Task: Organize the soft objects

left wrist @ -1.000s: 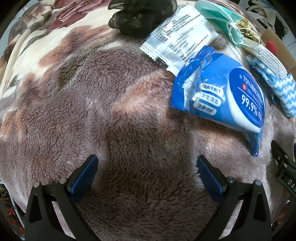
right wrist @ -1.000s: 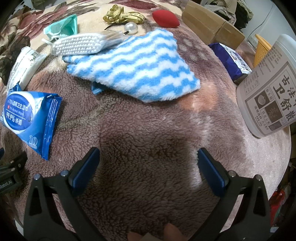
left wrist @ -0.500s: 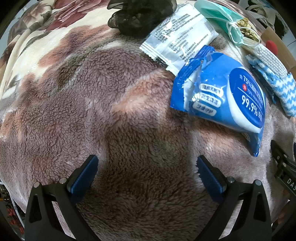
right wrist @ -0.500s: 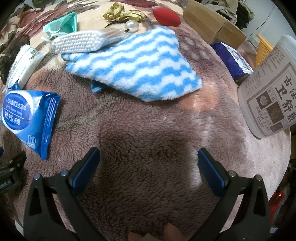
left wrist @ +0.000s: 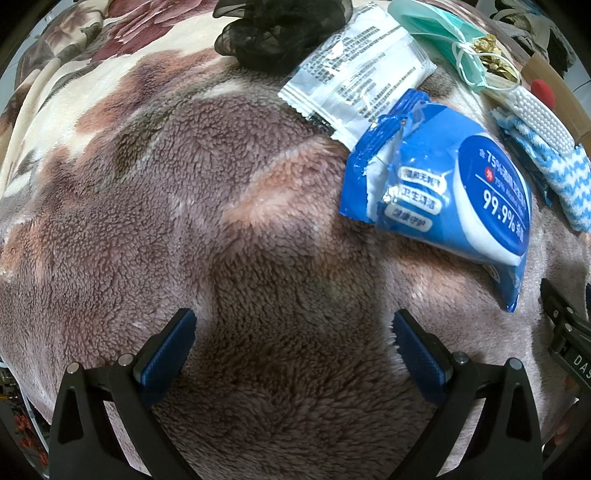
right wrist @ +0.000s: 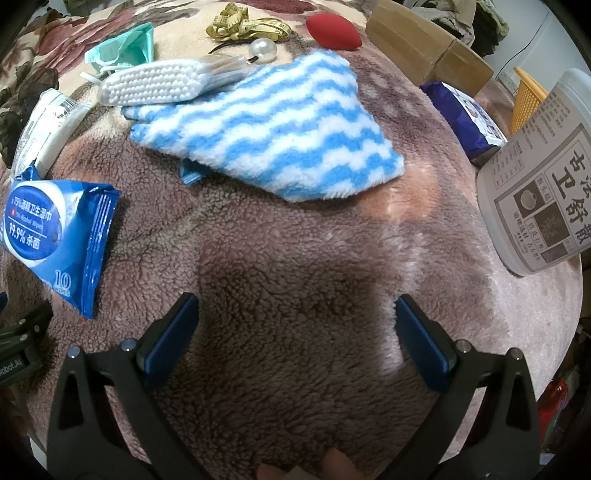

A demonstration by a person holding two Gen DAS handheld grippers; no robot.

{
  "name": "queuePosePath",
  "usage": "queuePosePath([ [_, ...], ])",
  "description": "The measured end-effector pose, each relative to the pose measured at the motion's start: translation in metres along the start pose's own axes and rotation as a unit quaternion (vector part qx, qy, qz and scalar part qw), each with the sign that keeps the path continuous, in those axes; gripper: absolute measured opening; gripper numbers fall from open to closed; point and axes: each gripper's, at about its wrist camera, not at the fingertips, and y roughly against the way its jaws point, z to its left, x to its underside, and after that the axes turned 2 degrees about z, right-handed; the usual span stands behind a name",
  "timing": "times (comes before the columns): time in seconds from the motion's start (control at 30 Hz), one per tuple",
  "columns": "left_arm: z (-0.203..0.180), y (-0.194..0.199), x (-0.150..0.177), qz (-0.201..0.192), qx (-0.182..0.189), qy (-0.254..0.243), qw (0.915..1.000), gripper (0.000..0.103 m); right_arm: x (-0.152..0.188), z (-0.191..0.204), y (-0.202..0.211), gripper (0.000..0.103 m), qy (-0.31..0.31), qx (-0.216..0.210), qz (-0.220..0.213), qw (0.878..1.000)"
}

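Note:
A blue wet-wipes pack (left wrist: 443,192) lies on the fleece blanket (left wrist: 184,221), ahead and right of my open, empty left gripper (left wrist: 293,343); it also shows in the right wrist view (right wrist: 55,229). A blue-and-white striped cloth (right wrist: 266,133) lies ahead of my open, empty right gripper (right wrist: 295,332). A white wipes pack (left wrist: 354,70), a green face mask (left wrist: 439,33), a black fabric piece (left wrist: 277,29) and a pack of cotton swabs (right wrist: 162,83) lie further back.
A white tub with printed label (right wrist: 539,177) stands at the right. A dark blue packet (right wrist: 461,114), cardboard box (right wrist: 424,48), red sponge (right wrist: 332,31), yellow measuring tape (right wrist: 243,27), pearl hair tie (right wrist: 262,50) and yellow basket (right wrist: 526,96) lie behind.
The right gripper has drifted slightly back and left; the cloth and tub sit a little further right in its view. The left view is nearly unchanged.

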Motion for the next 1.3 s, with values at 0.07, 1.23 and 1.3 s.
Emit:
queuePosePath([
  [0.07,0.000,0.000,0.000,0.000,0.000,0.000,1.0000,0.103,-0.001,0.000,-0.001,0.103,-0.002,-0.003,0.001,1.000],
  [1.23,-0.002,0.008,-0.005,-0.014,0.003,-0.001,0.9999,0.103,-0.015,-0.006,0.003,0.103,0.003,-0.021,0.012,1.000],
  [1.3,-0.001,0.016,-0.004,-0.021,0.000,-0.007,0.9998,0.102,-0.017,-0.009,0.013,0.103,0.001,-0.031,0.007,1.000],
])
